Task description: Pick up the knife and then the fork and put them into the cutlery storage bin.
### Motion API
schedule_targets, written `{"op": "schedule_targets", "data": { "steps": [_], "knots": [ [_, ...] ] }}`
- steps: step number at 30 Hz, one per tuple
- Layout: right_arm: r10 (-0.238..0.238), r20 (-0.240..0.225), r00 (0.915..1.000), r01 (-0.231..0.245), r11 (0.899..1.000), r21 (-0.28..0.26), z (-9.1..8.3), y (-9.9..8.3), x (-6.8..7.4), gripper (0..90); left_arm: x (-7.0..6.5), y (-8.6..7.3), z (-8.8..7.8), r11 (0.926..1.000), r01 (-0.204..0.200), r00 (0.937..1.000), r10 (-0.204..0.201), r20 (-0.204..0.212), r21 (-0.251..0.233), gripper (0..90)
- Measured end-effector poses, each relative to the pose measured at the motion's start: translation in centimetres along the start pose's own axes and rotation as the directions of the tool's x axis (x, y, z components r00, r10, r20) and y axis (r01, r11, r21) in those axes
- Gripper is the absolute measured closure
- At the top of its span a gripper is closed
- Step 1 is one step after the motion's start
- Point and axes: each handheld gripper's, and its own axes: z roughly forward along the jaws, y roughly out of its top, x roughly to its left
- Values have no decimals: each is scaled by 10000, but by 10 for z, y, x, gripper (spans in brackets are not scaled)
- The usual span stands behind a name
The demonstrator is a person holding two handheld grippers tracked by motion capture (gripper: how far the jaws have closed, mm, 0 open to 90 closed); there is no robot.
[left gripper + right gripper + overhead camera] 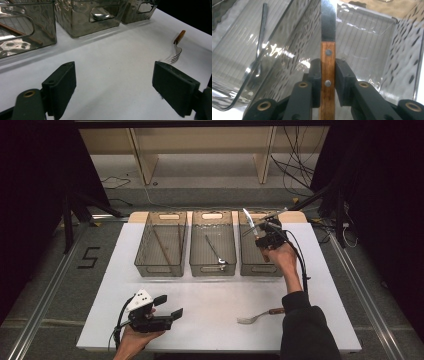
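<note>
The knife point(328, 62) was clamped by its wooden handle in the right claw point(328, 82), the two black pads pressing the handle from either side, its steel blade running up toward the top centre of the right gripper view. In the high view the knife point(249, 221) showed at the upper right of the frame, blade raised and tilted to the upper left, with the right claw point(264, 234) held above the right bin point(256, 268), the last of three clear bins set in a row along the far part of the white bench point(210, 320). The middle bin point(213, 268) held a spoon point(216, 251), which also showed in the left part of the right gripper view point(260, 37). The left bin point(160, 269) held thin brown sticks point(161, 247); what they were could not be told.

The left claw point(169, 307) sat at the lower left of the high view, low over the bench, its jaws spread wide with nothing between them. In the left gripper view the left claw point(113, 80) faced bare bench. A fork point(257, 316) with a wooden handle lay on the bench at the lower right of the high view, just beside the person's right sleeve point(305, 330); it appeared at the right edge of the left gripper view point(177, 48), tines toward the claw.
</note>
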Motion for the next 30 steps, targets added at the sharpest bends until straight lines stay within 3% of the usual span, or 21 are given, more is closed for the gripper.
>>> {"op": "schedule_targets", "data": {
  "steps": [11, 15, 17, 20, 30],
  "knots": [
    [188, -25, 9998, -187, 9995, 247, 7, -5, -3, 766, 0, 0, 0, 10000, -30, 10000, 30, 22, 53, 189],
    [82, -115, 9999, -74, 9980, 621, 12, -6, -1, 755, 0, 0, 0, 10000, -25, 10000, 25, 26, 55, 189],
    [52, -350, 9994, -24, 9970, 777, 14, -6, 0, 665, 0, 0, 0, 10000, 25, 10000, -25, 22, 24, 189],
    [-158, -837, 9964, 219, 9971, 731, 12, -6, 3, 631, 0, 0, 0, 10000, 21, 10000, -21, 15, 33, 189],
    [-576, -1151, 9917, 595, 9981, 139, -4, -8, 4, 514, 0, 0, 0, 10000, -34, 10000, 34, 3, 61, 189]
  ]
}}
